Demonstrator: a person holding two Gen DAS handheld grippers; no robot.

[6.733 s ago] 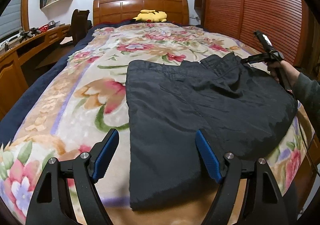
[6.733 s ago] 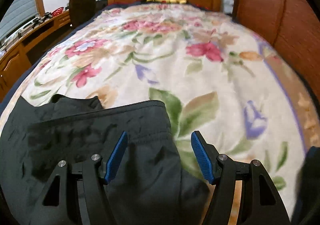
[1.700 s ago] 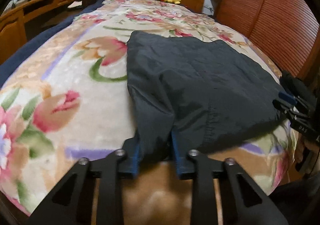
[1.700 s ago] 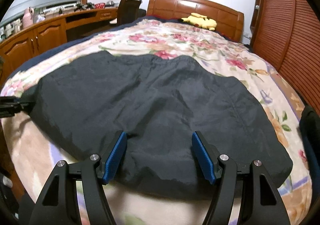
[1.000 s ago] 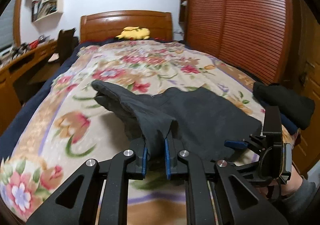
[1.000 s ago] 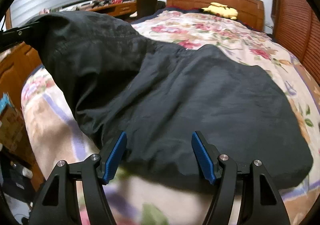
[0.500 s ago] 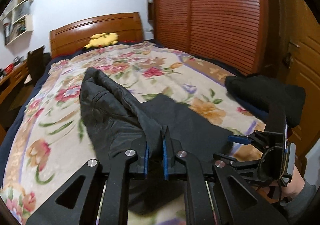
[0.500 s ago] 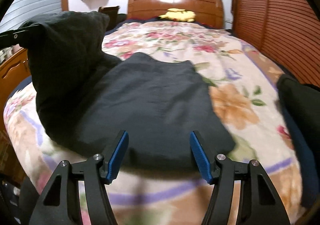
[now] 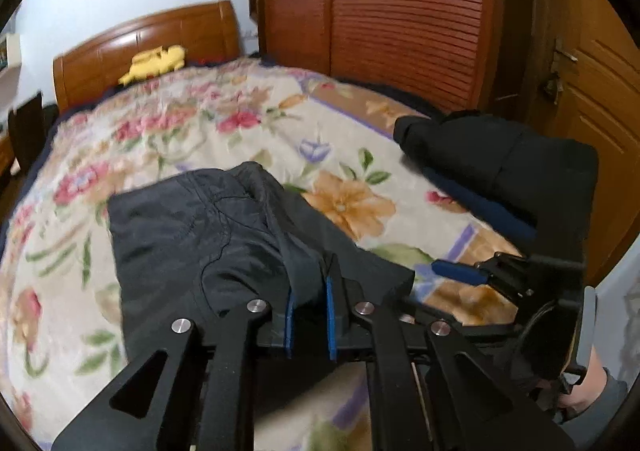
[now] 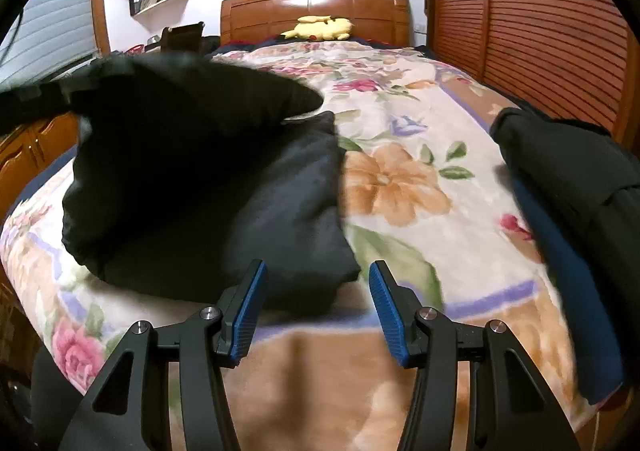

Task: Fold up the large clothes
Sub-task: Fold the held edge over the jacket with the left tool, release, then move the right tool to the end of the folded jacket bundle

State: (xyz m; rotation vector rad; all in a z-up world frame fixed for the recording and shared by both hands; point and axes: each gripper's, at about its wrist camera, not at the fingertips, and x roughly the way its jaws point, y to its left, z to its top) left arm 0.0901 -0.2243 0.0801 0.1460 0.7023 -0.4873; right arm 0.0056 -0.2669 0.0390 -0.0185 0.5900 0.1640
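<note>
Now, through my left wrist view, my left gripper (image 9: pixel 308 311) is clenched on a bunch of the garment (image 9: pixel 192 227), the dark cloth pinched between the blue pads (image 9: pixel 289 315). A second ago this same edge hung high in front of me; now I have carried it across, and the garment lies doubled on the bed (image 9: pixel 248 131) just ahead of my fingers, its far half flat, its near edge rising into my grip. My right gripper (image 9: pixel 460 273) shows off to my right, close by.

From my right wrist view, my right gripper (image 10: pixel 316 303) is released, jaws wide and holding nothing. The garment (image 10: pixel 224 195) sits ahead and left of those fingers, the lifted fold blurred as it comes over. A dark pile (image 10: pixel 560 171) lies to the right, apart. I judge this fold nearly laid; what remains is lowering the edge and letting go.
</note>
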